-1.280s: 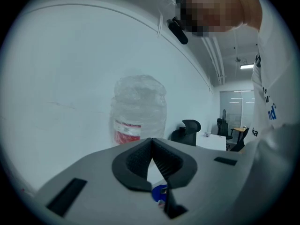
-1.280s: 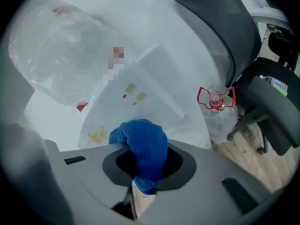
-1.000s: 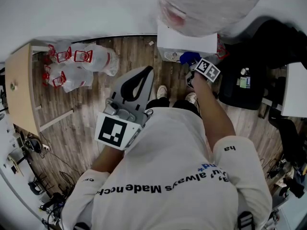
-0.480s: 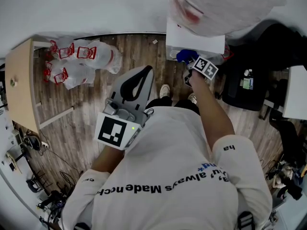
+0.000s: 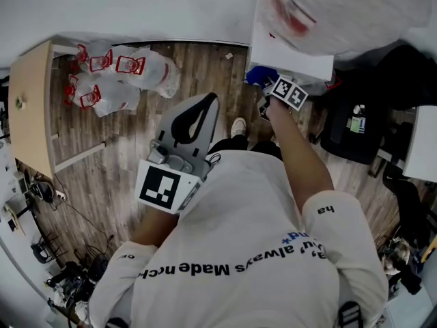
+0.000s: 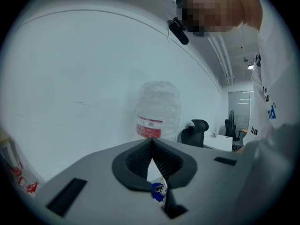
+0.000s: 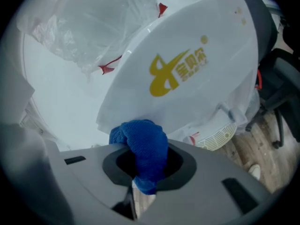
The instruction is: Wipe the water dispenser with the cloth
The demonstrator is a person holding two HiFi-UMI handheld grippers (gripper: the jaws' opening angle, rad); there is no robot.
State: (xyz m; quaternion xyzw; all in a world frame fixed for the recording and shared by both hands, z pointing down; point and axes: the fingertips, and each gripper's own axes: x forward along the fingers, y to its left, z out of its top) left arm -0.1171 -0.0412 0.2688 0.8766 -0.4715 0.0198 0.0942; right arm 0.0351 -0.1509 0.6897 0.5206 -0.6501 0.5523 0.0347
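Note:
The white water dispenser (image 5: 290, 53) stands by the wall at the upper right, with a clear bottle (image 5: 341, 5) on top; its front panel with a yellow logo (image 7: 180, 69) fills the right gripper view. My right gripper (image 5: 268, 91) is shut on the blue cloth (image 7: 143, 149), which bulges out between its jaws and presses against the dispenser's lower front. The blue cloth (image 5: 259, 76) also shows in the head view just beyond that gripper. My left gripper (image 5: 193, 118) is held up in front of my chest, shut and with nothing in it. It points toward the bottle (image 6: 157, 109).
White bags with red print (image 5: 119, 77) lie on the wood floor at the upper left beside a light wooden table (image 5: 27, 115). A black office chair (image 5: 362, 115) stands right of the dispenser. A white round drip grate (image 7: 220, 135) shows below the panel.
My right gripper has moved up the dispenser's front with the cloth. The view has shifted a little to the right. The left gripper has stayed put.

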